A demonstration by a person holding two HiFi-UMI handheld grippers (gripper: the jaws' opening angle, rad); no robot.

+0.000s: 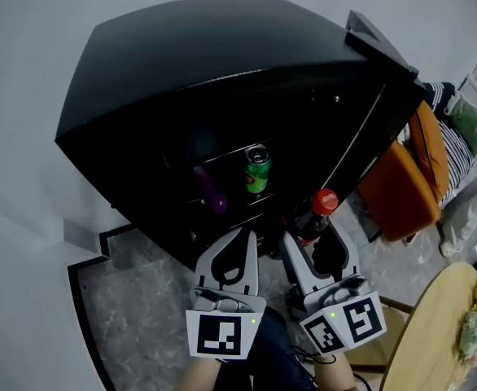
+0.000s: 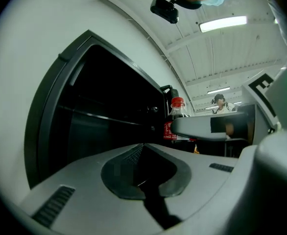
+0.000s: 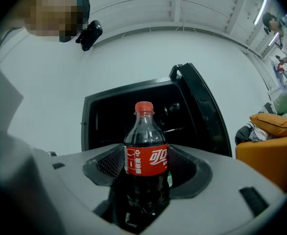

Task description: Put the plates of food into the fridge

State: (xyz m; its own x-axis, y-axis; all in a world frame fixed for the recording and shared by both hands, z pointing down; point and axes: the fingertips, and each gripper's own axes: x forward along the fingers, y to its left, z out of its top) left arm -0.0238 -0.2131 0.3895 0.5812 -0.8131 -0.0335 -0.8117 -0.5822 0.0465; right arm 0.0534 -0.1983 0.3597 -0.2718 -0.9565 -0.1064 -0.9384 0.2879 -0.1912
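Black fridge (image 1: pixel 222 63), a green can (image 1: pixel 257 172) and something purple (image 1: pixel 212 192) inside. Cola bottle (image 3: pixel 145 151): red cap, red label, dark drink. Left tongs (image 1: pixel 240 235) and right tongs (image 1: pixel 316 247) grey, with black-and-white square markers. Orange seat (image 1: pixel 405 177), grey mottled floor (image 1: pixel 133 300).

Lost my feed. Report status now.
Left gripper shut, empty. Right gripper shut on cola bottle. Fridge open, green can on shelf. Nothing in the way.

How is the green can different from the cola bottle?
The can is green; the bottle is dark with a red cap and label. The can stands inside the fridge; the bottle is gripped by the right tool, outside it. Both stand upright.
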